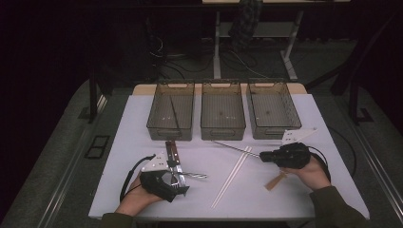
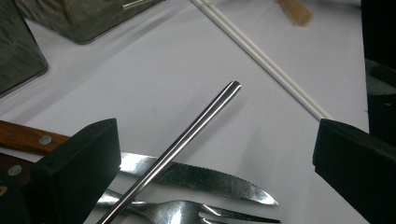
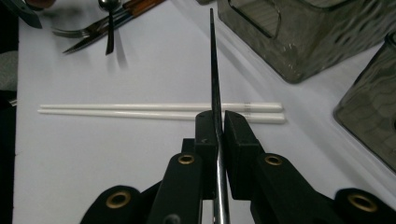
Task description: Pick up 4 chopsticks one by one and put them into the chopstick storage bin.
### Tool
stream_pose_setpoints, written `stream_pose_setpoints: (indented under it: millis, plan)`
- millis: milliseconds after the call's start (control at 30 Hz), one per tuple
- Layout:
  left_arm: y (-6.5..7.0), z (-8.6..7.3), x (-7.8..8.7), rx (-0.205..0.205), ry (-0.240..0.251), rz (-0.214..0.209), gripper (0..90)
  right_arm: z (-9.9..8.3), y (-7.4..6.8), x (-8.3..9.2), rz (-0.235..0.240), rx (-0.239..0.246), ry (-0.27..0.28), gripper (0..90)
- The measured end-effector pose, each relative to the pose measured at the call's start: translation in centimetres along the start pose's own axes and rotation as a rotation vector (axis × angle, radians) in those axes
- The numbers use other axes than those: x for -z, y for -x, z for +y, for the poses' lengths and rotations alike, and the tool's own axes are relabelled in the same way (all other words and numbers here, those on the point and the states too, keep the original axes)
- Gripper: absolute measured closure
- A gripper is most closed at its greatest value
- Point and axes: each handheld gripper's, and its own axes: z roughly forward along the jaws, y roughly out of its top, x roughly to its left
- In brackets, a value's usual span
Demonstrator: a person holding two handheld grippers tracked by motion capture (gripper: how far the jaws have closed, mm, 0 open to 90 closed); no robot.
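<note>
Right gripper pinches a thin metal chopstick near one end, above the white chopsticks; stiff, light, probably slippery, so grip nearer mid-length; left gripper spread wide.

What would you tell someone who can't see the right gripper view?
The right tool is shut on a thin dark metal chopstick that points away over a white table. Two white chopsticks lie crosswise behind the tool. Smoky plastic bins stand at the right, and a fork lies far left.
</note>
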Motion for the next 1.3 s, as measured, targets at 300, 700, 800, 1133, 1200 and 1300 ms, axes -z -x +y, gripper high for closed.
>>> stream_pose_setpoints:
  millis: [300,700,800,1133,1200,1300]
  plan:
    - [-0.4,-0.2,0.2,0.026,0.011,0.016,0.0,0.7,-0.3,0.4,0.006,0.001,0.033,84.4]
    - [-0.5,-0.3,0.2,0.022,0.006,0.018,0.0,2.2,-0.5,0.2,0.008,-0.017,0.083,84.4]
    - [-0.5,-0.3,0.2,0.024,0.010,0.021,0.0,2.6,-0.6,0.2,0.003,-0.017,0.089,84.3]
    - [-0.5,-0.3,0.1,0.022,0.005,0.020,0.0,4.3,-0.4,-0.2,-0.012,-0.031,0.143,84.3]
    - [-0.5,-0.3,0.1,0.020,0.005,0.022,0.0,4.7,-0.3,-0.5,-0.018,-0.032,0.144,84.3]
    - [-0.5,-0.3,0.1,0.024,0.004,0.023,0.0,5.5,-0.2,-1.0,-0.026,-0.036,0.149,84.3]
